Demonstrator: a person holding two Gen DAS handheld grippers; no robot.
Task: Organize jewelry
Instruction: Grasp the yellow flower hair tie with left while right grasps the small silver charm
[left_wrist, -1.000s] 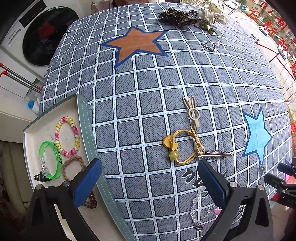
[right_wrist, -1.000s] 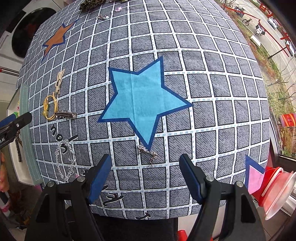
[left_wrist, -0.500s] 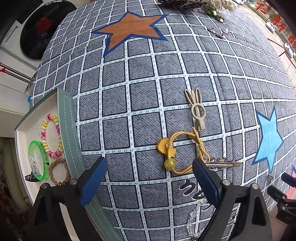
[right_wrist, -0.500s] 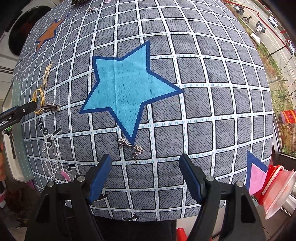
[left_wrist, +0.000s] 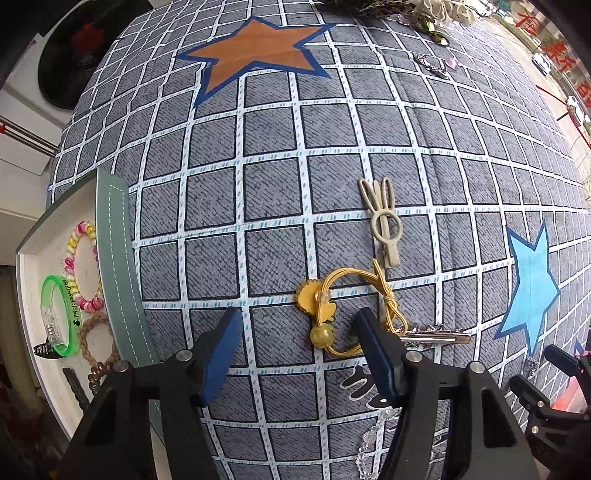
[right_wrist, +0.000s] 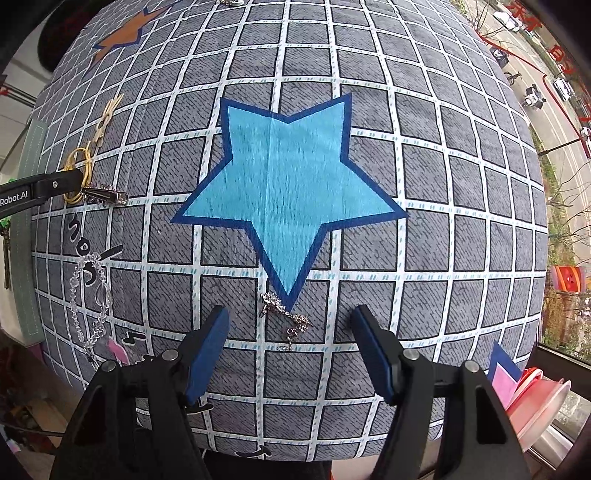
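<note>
left gripper (left_wrist: 297, 354) | lowered closer since a second ago, fingers wide around yellow hair tie (left_wrist: 345, 306) | right gripper (right_wrist: 290, 345) | wide over silver chain (right_wrist: 284, 317) | both grasps judged imminent

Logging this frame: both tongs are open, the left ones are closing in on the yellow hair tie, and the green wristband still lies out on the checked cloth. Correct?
One thing is wrong: the green wristband is not on the checked cloth; it lies in the white tray, as the left wrist view shows. The rest holds: left tongs and right tongs are open, and the yellow hair tie sits between the left fingers.
</note>
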